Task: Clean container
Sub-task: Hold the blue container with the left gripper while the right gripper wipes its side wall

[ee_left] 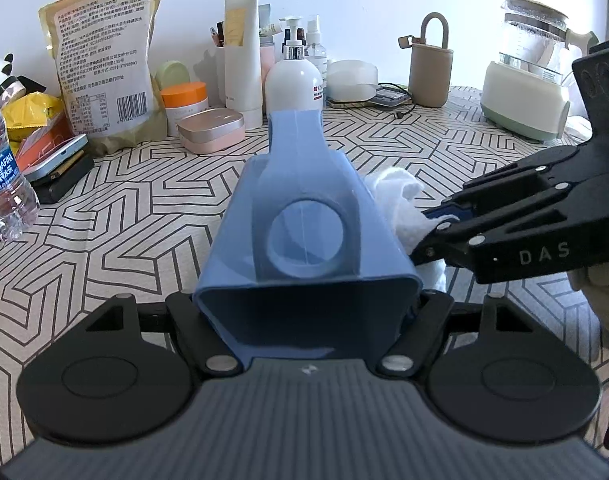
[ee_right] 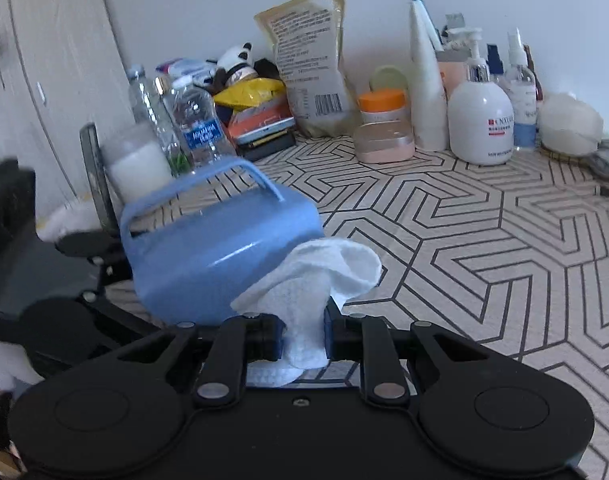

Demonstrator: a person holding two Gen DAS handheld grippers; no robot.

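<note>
A blue plastic container (ee_left: 304,216) with a handle and a round hole in its upper face lies lengthwise in my left gripper (ee_left: 308,308), which is shut on its near end. In the right wrist view the same container (ee_right: 220,256) hangs tilted above the tablecloth, handle up. My right gripper (ee_right: 304,340) is shut on a crumpled white paper towel (ee_right: 316,280), whose loose end rests against the container's side. From the left wrist view that right gripper (ee_left: 436,232) comes in from the right, with the towel (ee_left: 400,204) pressed to the container's right wall.
A patterned tablecloth (ee_right: 484,240) covers the table. Along the back wall stand a white pump bottle (ee_left: 294,80), a tall tube (ee_left: 242,52), an orange-lidded jar (ee_left: 184,100), a pink case (ee_left: 212,130), a food pouch (ee_left: 100,56) and water bottles (ee_right: 196,124). A kettle (ee_left: 532,68) stands at the back right.
</note>
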